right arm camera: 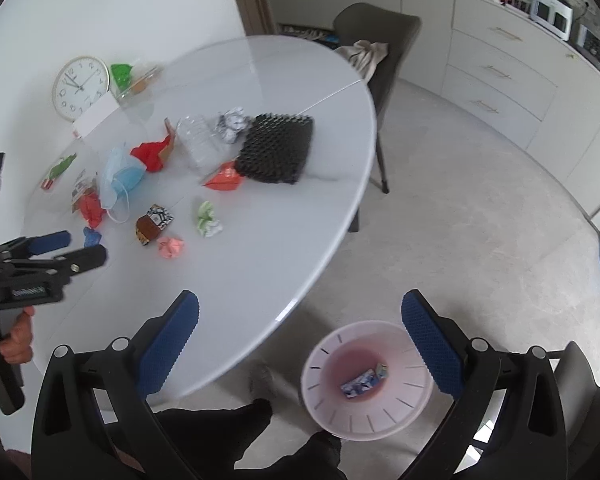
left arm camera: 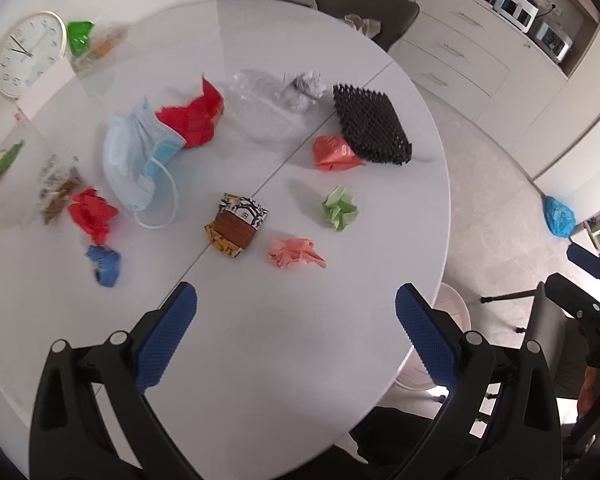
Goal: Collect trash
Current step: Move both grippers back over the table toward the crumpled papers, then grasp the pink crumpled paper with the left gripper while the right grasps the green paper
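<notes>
**A:** Left wrist view first: our left gripper (left arm camera: 296,336) hangs over the near part of the white table (left arm camera: 340,380) with its blue pads wide apart and nothing between them. Most of the trash lies ahead of it on the tabletop.

**B:** Agreed. Our right gripper (right arm camera: 300,344) is spread just as wide and also carries nothing. It sits beyond the table's near edge, above the pink bin (right arm camera: 404,408) on the floor, where one small blue-and-white wrapper (right arm camera: 364,383) already lies.

**A:** So we judge we are between pieces: one item is binned and both tools are free. The closest candidates for the left are the pink paper wad (left arm camera: 296,254) and the patterned wrapper (left arm camera: 236,224), with the blue scrap (left arm camera: 105,264) off to the left.

**B:** The next move calls for lowering the spread pads around the pink wad, then closing gently, since crumpled paper will likely squash and slip.

**A:** Room is good: bare tabletop around that wad, the green wad (left arm camera: 339,208) well apart. The carry must clear the rounded table edge, with the bin just beside it below.
</notes>
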`<action>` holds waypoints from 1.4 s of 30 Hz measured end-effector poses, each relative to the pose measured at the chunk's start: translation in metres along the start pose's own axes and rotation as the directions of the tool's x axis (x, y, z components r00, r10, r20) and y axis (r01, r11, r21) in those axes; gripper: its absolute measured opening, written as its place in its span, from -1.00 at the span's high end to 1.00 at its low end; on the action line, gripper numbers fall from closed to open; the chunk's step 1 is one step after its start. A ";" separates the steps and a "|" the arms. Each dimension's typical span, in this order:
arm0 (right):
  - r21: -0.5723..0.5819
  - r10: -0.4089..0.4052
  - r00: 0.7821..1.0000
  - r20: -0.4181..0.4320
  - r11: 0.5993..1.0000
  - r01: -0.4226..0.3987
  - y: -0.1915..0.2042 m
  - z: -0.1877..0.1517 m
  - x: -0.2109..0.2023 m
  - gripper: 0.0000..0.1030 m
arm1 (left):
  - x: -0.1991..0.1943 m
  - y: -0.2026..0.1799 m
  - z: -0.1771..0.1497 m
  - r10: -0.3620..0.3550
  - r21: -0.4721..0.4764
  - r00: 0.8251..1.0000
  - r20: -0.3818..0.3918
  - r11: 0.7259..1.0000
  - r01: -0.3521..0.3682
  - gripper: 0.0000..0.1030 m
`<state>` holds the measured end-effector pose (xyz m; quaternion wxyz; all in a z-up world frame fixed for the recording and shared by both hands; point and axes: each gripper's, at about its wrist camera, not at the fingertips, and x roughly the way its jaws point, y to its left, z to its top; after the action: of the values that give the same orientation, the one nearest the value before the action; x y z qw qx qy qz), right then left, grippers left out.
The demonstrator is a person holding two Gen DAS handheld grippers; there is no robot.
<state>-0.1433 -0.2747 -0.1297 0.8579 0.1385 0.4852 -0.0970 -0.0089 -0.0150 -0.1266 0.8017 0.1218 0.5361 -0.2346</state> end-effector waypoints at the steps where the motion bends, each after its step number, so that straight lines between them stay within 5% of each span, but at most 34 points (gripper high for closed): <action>1: 0.000 0.002 1.000 -0.006 1.000 -0.002 0.005 0.003 0.007 -0.95 | 0.009 0.003 0.001 -0.017 -0.003 1.000 -0.003 1.000 0.017 -0.85; 6: 0.017 0.006 1.000 -0.028 1.000 -0.005 0.019 0.011 0.028 -0.95 | 0.055 -0.001 0.006 -0.015 0.043 1.000 -0.025 0.999 0.016 -0.75; 8: 0.032 0.005 0.999 -0.034 0.999 -0.004 0.021 0.013 0.034 -0.95 | 0.076 -0.001 0.009 -0.016 0.040 0.999 -0.051 0.999 0.018 -0.49; 12: 0.057 -0.007 0.999 -0.045 0.998 0.009 0.025 0.018 0.045 -0.95 | 0.107 0.000 0.015 -0.019 0.025 0.995 -0.096 0.999 0.021 -0.31; 19: 0.046 -0.007 0.999 -0.051 0.999 0.009 0.038 0.029 0.065 -0.95 | 0.123 -0.005 0.017 -0.015 0.079 0.993 -0.113 0.997 0.024 0.21; 23: -0.026 0.010 0.997 -0.076 1.000 -0.012 0.057 0.041 0.094 -0.94 | 0.118 0.005 0.016 -0.047 0.047 0.992 -0.117 0.998 0.052 0.22; 32: -0.191 0.035 0.984 -0.177 0.979 -0.069 0.114 0.061 0.183 -0.39 | 0.065 0.037 0.003 -0.053 -0.006 0.996 -0.070 0.999 0.053 0.22; 35: -0.215 0.016 0.984 -0.179 0.975 -0.055 0.124 0.061 0.195 -0.06 | 0.052 0.043 0.000 -0.035 -0.001 0.998 -0.060 0.999 0.035 0.22; 37: -0.242 0.001 0.984 -0.176 0.969 -0.044 0.129 0.060 0.193 0.42 | 0.046 0.044 -0.002 -0.022 0.001 0.998 -0.058 1.000 0.022 0.22; 42: -0.231 0.018 0.989 -0.150 0.972 -0.053 0.118 0.052 0.166 0.43 | 0.041 0.028 -0.004 -0.010 0.061 0.999 -0.050 0.998 0.013 0.22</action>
<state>0.0182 -0.1860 -0.2298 0.8319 0.0520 0.5523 -0.0133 0.0150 0.0012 -0.1672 0.7826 0.1488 0.5492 -0.2525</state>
